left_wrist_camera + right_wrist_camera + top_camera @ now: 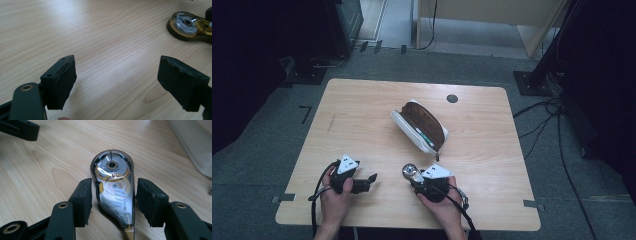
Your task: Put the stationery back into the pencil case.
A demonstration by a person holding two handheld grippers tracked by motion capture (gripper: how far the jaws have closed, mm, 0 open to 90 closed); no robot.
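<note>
A clear teardrop-shaped correction tape dispenser (409,171) (113,187) with a gold gear inside lies flat on the wooden table (362,115). My right gripper (413,176) (112,192) is open, one jaw on each side of the dispenser's body with a thin gap at both sides. My left gripper (368,181) (117,75) rests open to the left, with bare wood between its jaws; the dispenser (187,25) lies beyond its right jaw. An open white pencil case (422,125) (195,145) with a brown lining and pens inside sits mid-table.
A small black round disc (452,98) is set in the table near its far edge. Cables (547,115) trail over the grey floor at the right, next to a black stand base (532,80). Bare wood spans the table's left half.
</note>
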